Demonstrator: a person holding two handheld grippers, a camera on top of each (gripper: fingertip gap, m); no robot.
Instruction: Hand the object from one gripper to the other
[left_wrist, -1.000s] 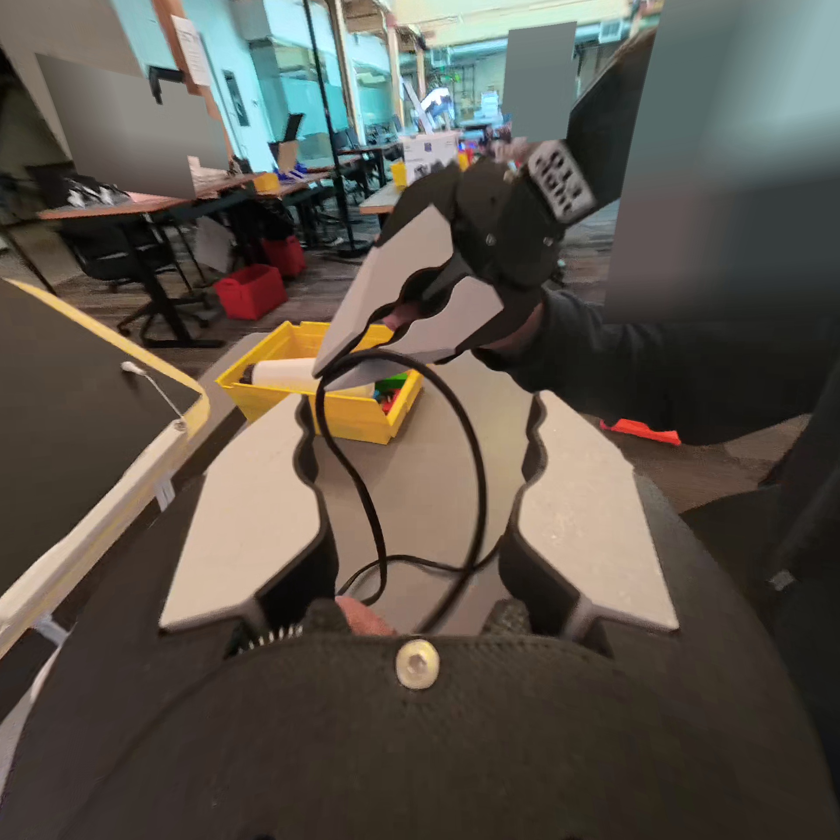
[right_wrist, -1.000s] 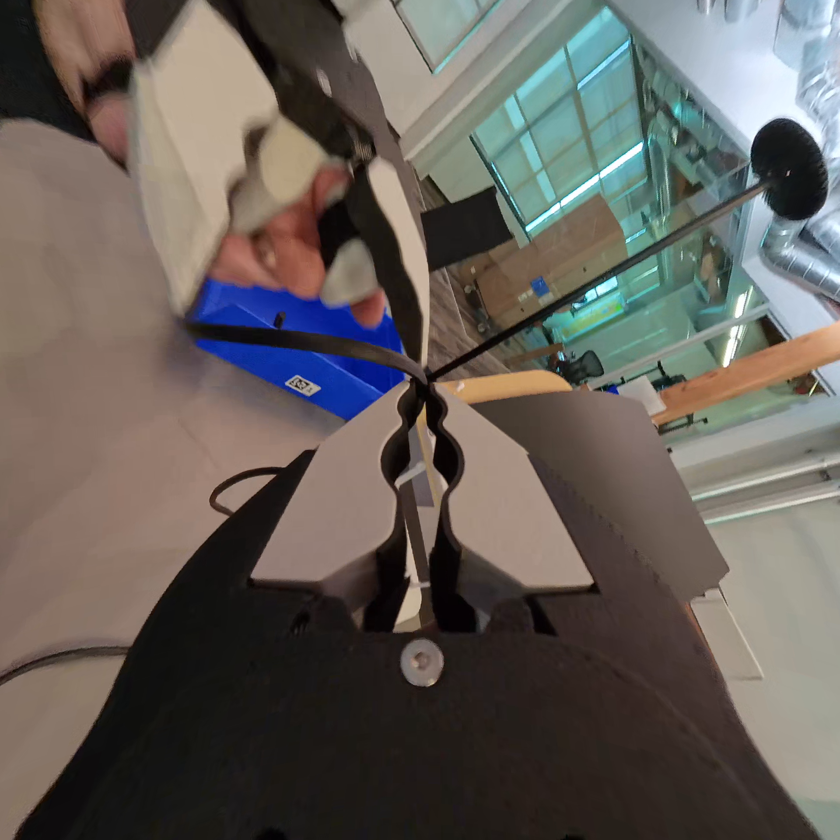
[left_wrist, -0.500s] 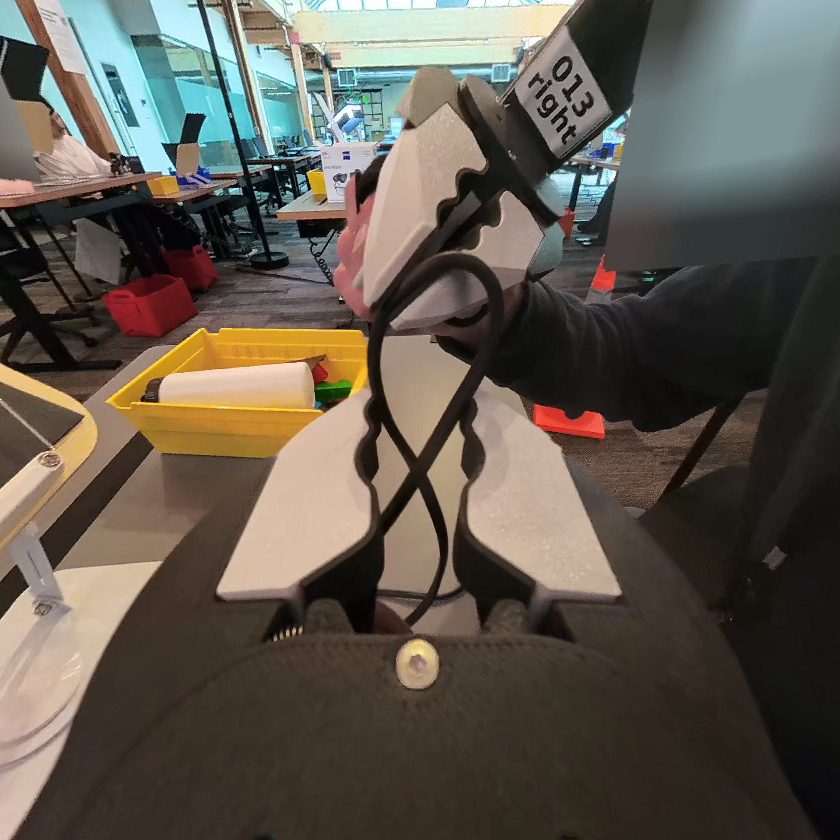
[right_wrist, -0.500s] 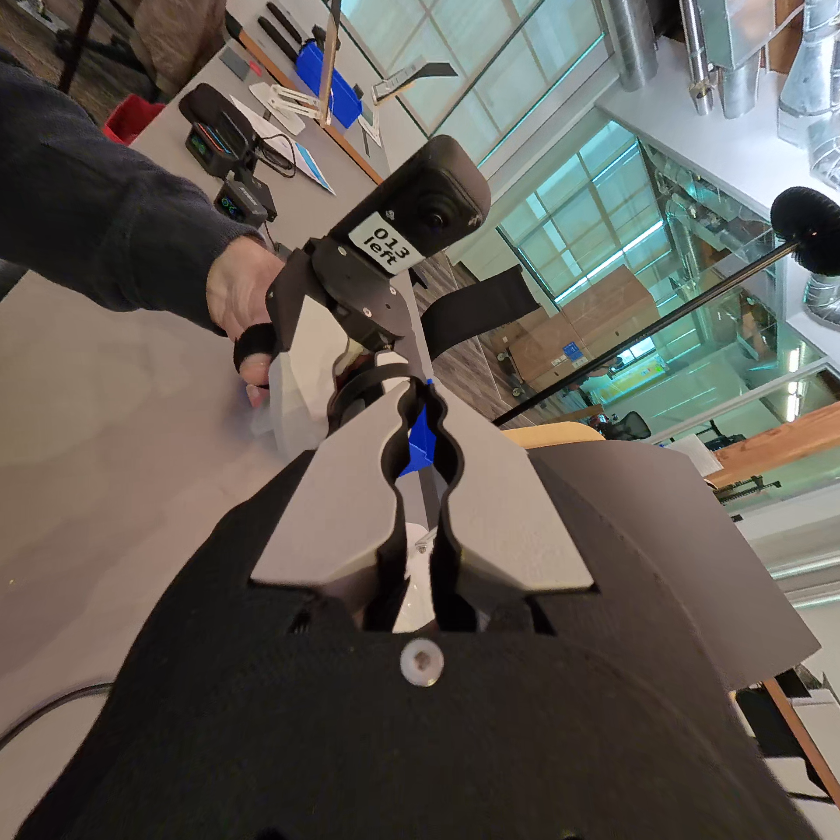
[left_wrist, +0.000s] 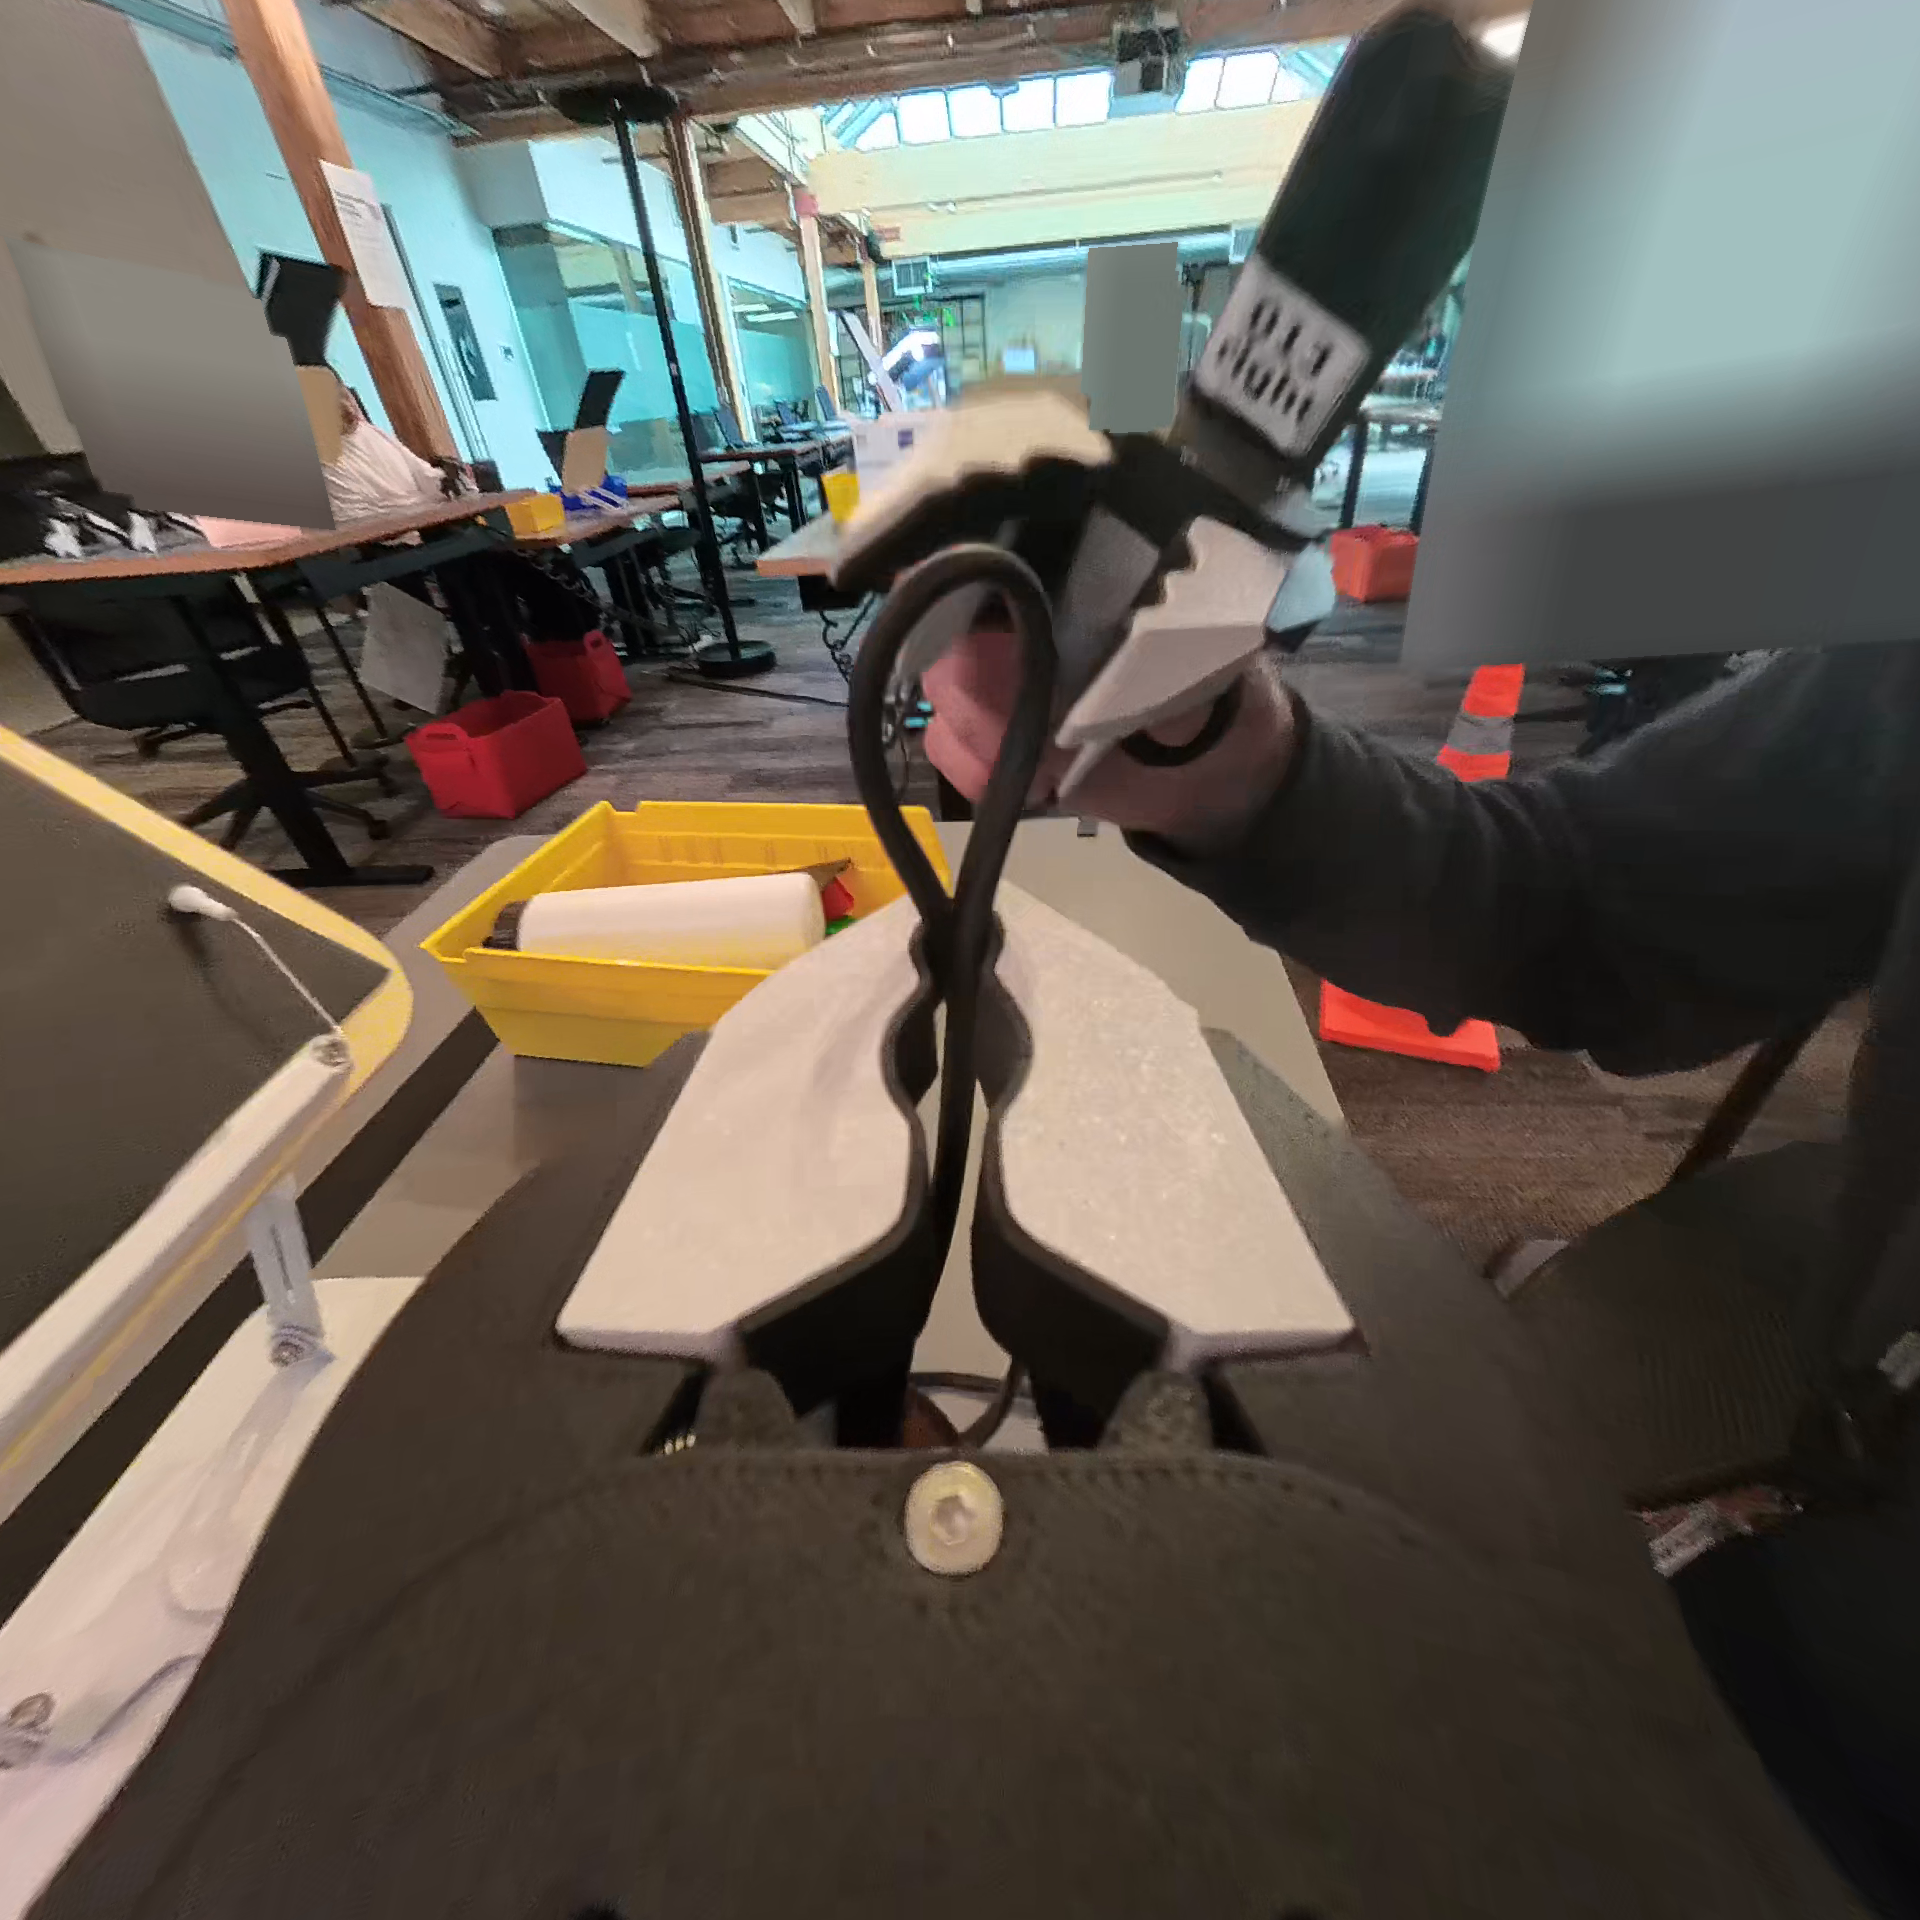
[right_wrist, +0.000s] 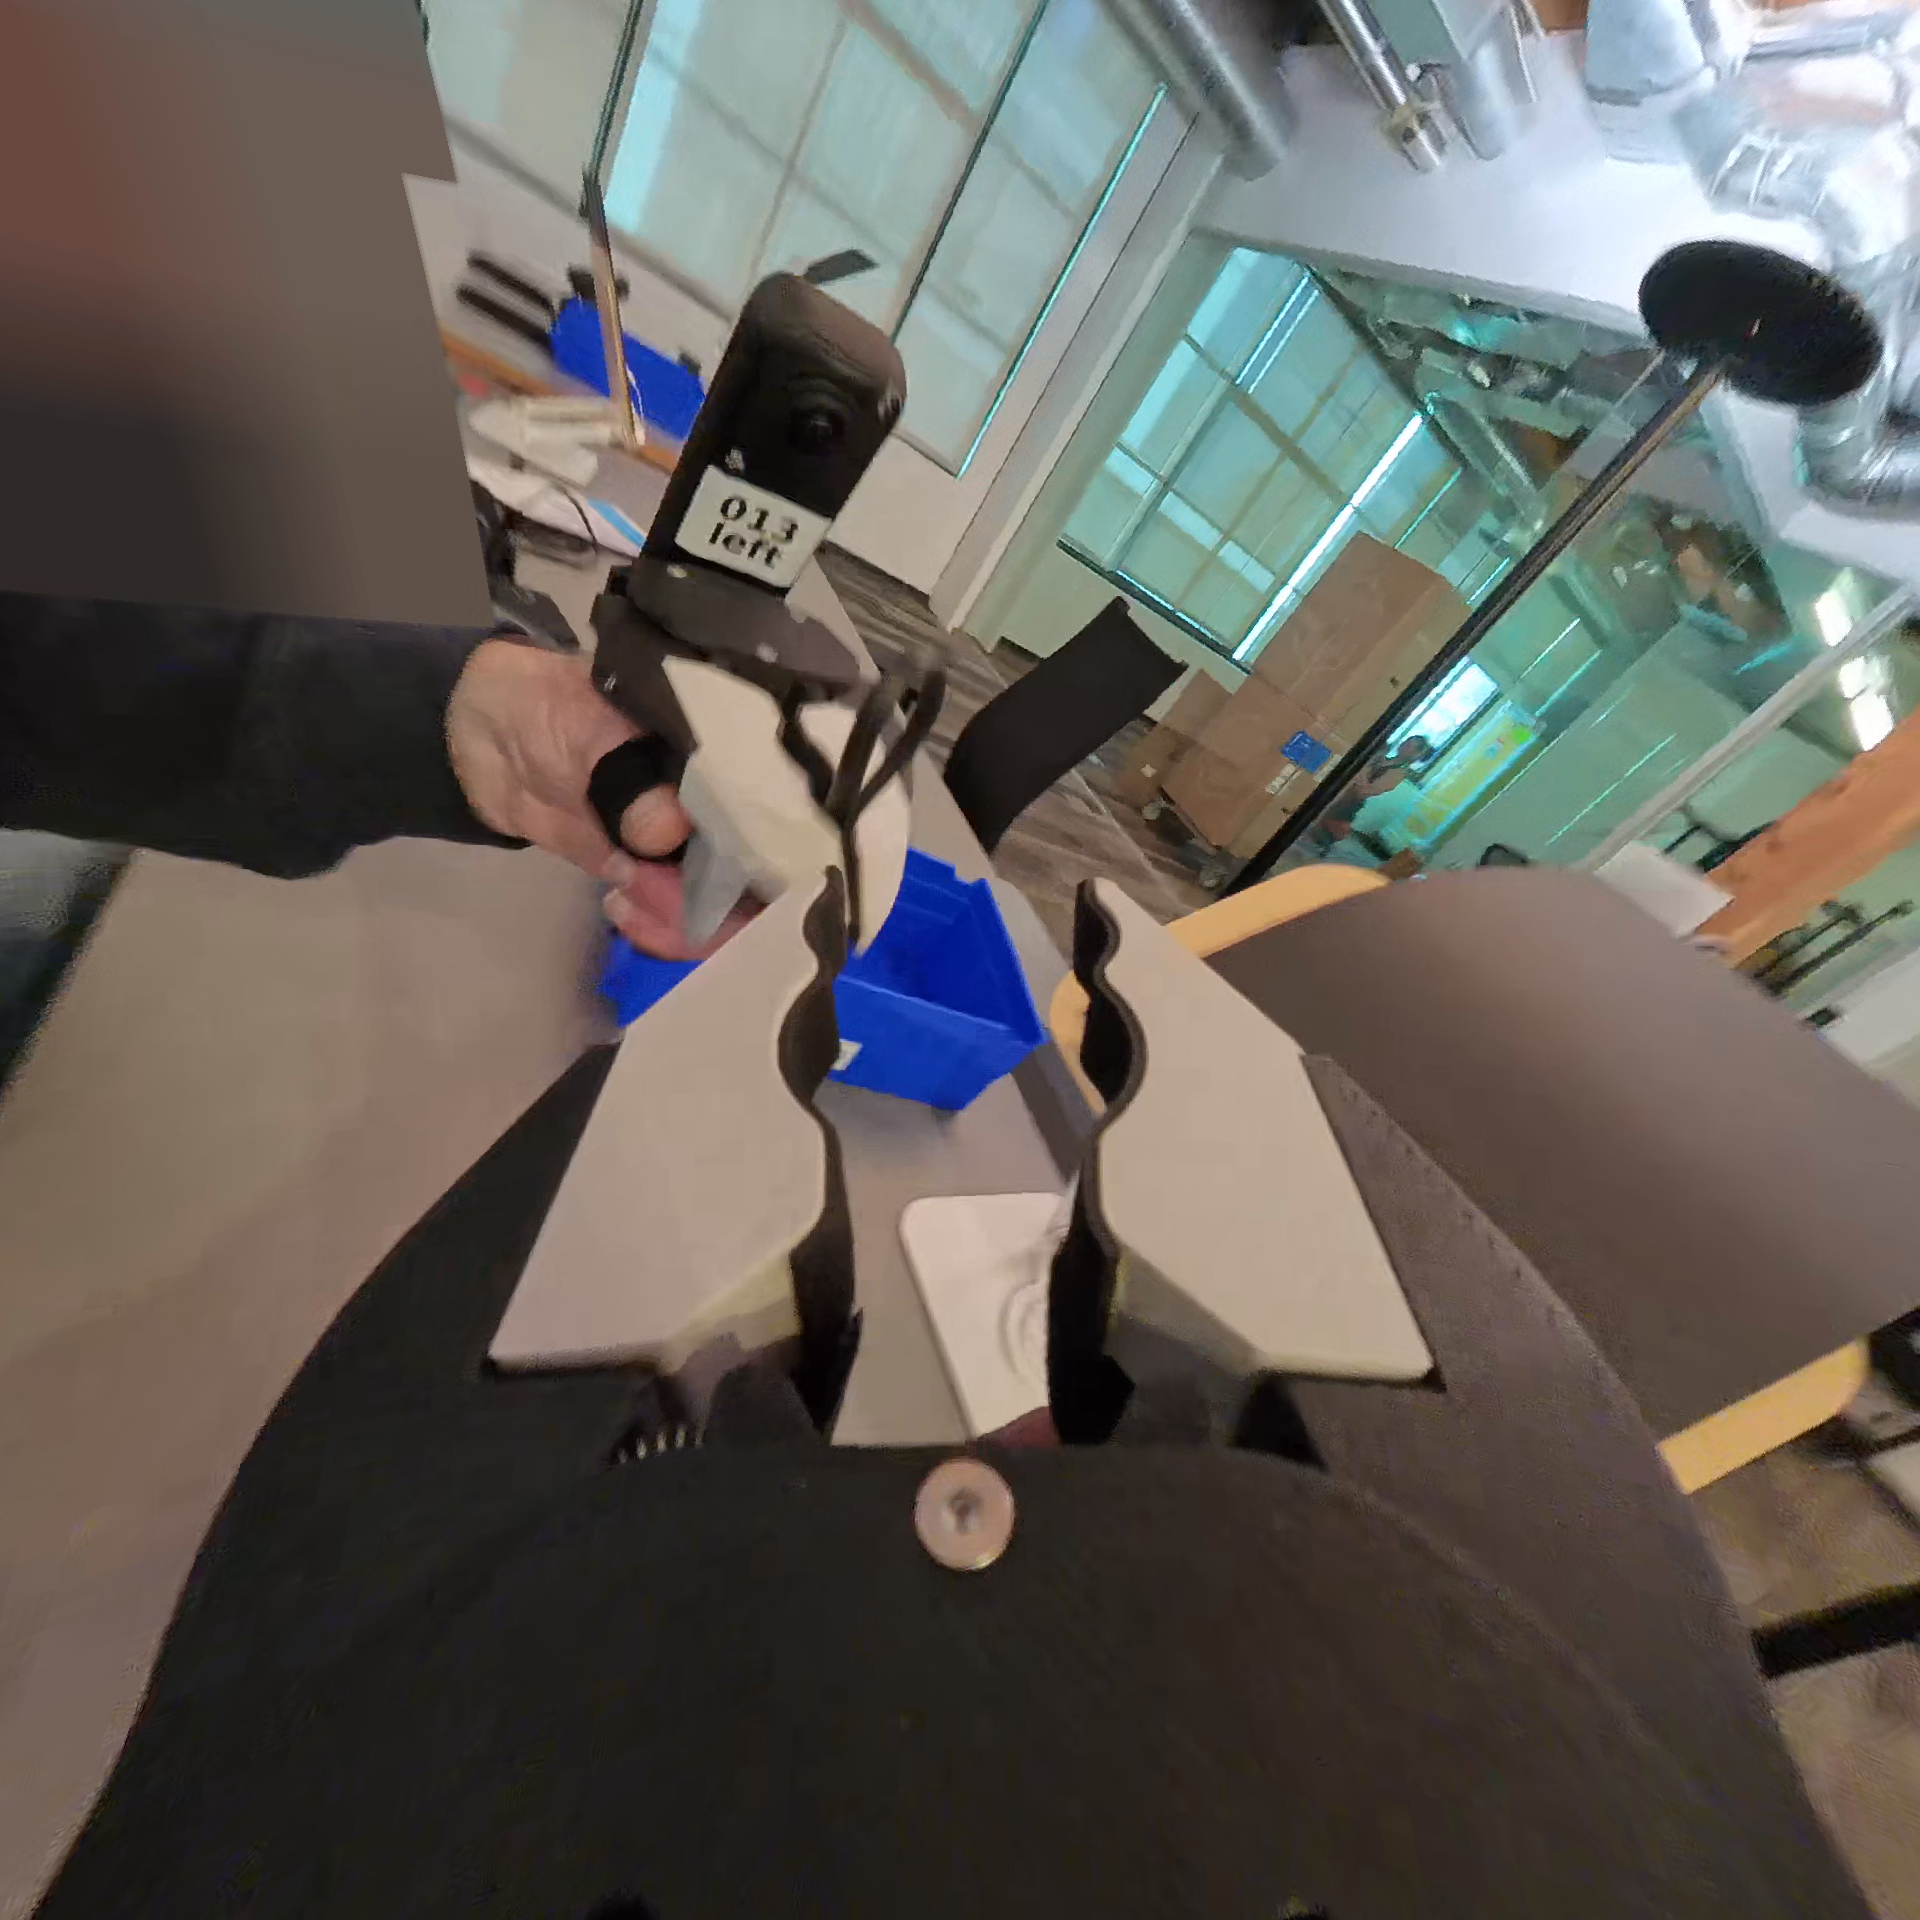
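Left gripper (left_wrist: 961, 971) clamped on black cable (left_wrist: 940, 727) — right gripper (right_wrist: 951, 914) spread wide, empty, apart above table edge (left_wrist: 1288, 997).

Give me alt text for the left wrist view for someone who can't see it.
The left gripper is shut on a looped black cable above a grey table. Beyond the loop, the open right gripper is held in a hand; a yellow bin sits behind.
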